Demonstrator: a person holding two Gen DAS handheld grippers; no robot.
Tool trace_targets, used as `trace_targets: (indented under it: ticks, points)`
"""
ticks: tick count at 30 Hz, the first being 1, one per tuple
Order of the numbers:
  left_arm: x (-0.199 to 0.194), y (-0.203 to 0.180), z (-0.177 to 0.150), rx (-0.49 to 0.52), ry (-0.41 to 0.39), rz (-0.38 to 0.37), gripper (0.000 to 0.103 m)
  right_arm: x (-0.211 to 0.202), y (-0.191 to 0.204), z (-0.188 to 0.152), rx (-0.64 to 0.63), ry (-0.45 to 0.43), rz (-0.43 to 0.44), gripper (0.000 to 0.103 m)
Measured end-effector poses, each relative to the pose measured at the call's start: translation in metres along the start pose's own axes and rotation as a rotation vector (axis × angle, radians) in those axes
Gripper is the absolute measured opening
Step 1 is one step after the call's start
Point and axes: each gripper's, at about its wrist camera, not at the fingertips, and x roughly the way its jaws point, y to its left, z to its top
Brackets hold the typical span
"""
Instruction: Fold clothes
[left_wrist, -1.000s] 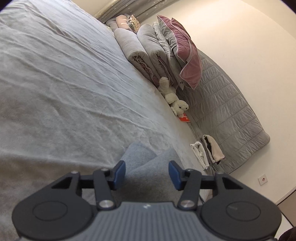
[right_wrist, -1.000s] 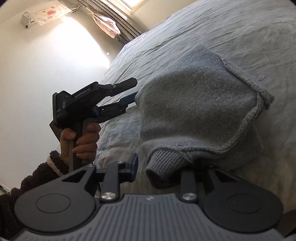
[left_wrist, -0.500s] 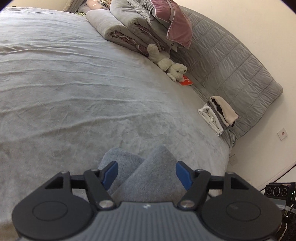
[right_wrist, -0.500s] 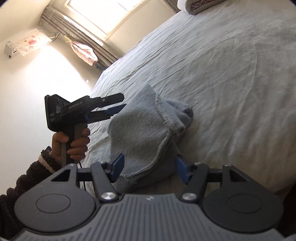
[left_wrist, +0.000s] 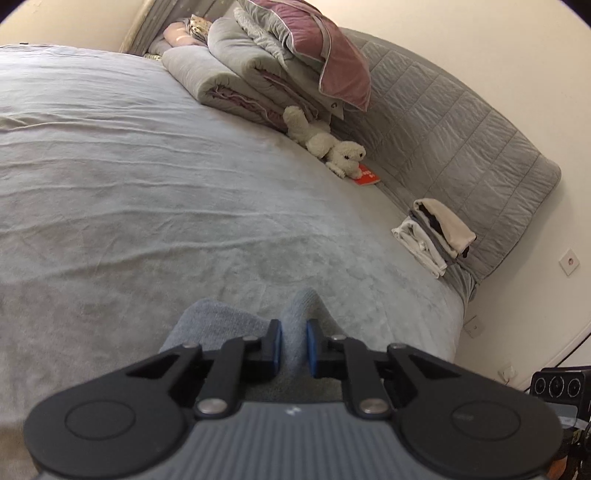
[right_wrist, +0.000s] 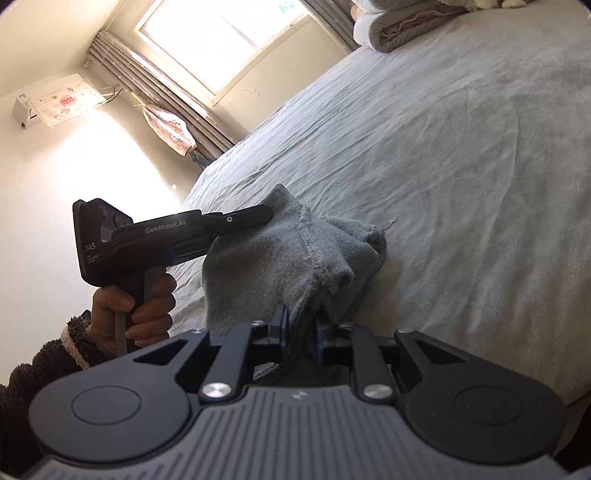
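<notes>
A grey knit sweater lies bunched on the grey bed near its front edge. My right gripper is closing, and its blue pads pinch a fold of the sweater's near edge. In the left wrist view, my left gripper is closing too, with a ridge of the grey sweater pressed between its pads. From the right wrist view, the left gripper sits at the sweater's far left corner, held by a hand in a dark fuzzy sleeve.
Rolled duvets and a pink pillow are stacked at the bed's head. A white plush toy and a red booklet lie nearby. Folded clothes rest against the quilted headboard. A window is beyond the bed.
Both grippers have gone from wide open to pinched on the sweater. The sweater has bunched up from a flatter spread. The left gripper's view has rolled and shifted.
</notes>
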Motion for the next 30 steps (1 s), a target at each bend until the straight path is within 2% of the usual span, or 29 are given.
trace_targets:
  ticks: [4,7,11,16,20,22,25,26,27,30]
  points:
    - [-0.022,0.001,0.001,-0.042,-0.095,-0.002,0.013,-0.005,0.008,0.007,-0.061,-0.037,0.016,0.015]
    - [-0.025,0.0,0.011,-0.053,-0.133,0.013,0.014,0.0,0.013,0.024,-0.096,-0.064,0.021,0.015]
    - [-0.009,0.008,0.018,-0.078,-0.116,0.095,0.014,0.02,-0.004,0.04,-0.062,-0.033,0.013,0.015]
    - [0.021,0.025,0.013,-0.116,-0.05,0.201,0.015,0.042,-0.029,0.049,-0.008,0.018,-0.014,0.017]
    - [0.022,0.024,0.011,-0.114,-0.052,0.252,0.027,0.033,-0.032,0.05,-0.018,0.01,-0.039,0.031]
    - [0.008,0.019,0.013,-0.102,-0.103,0.285,0.033,0.023,-0.027,0.056,-0.057,-0.02,-0.052,0.031]
    - [-0.016,0.001,0.007,-0.023,-0.225,0.328,0.03,0.013,-0.015,0.065,-0.147,-0.097,-0.076,0.032]
    - [-0.023,-0.006,0.004,0.009,-0.265,0.335,0.018,0.013,-0.01,0.068,-0.18,-0.119,-0.083,0.031]
    - [-0.027,-0.013,-0.001,0.042,-0.29,0.33,0.014,0.016,-0.004,0.07,-0.215,-0.135,-0.086,0.031]
    - [-0.028,-0.028,-0.018,0.094,-0.306,0.315,0.013,0.035,0.011,0.068,-0.312,-0.149,-0.097,0.031]
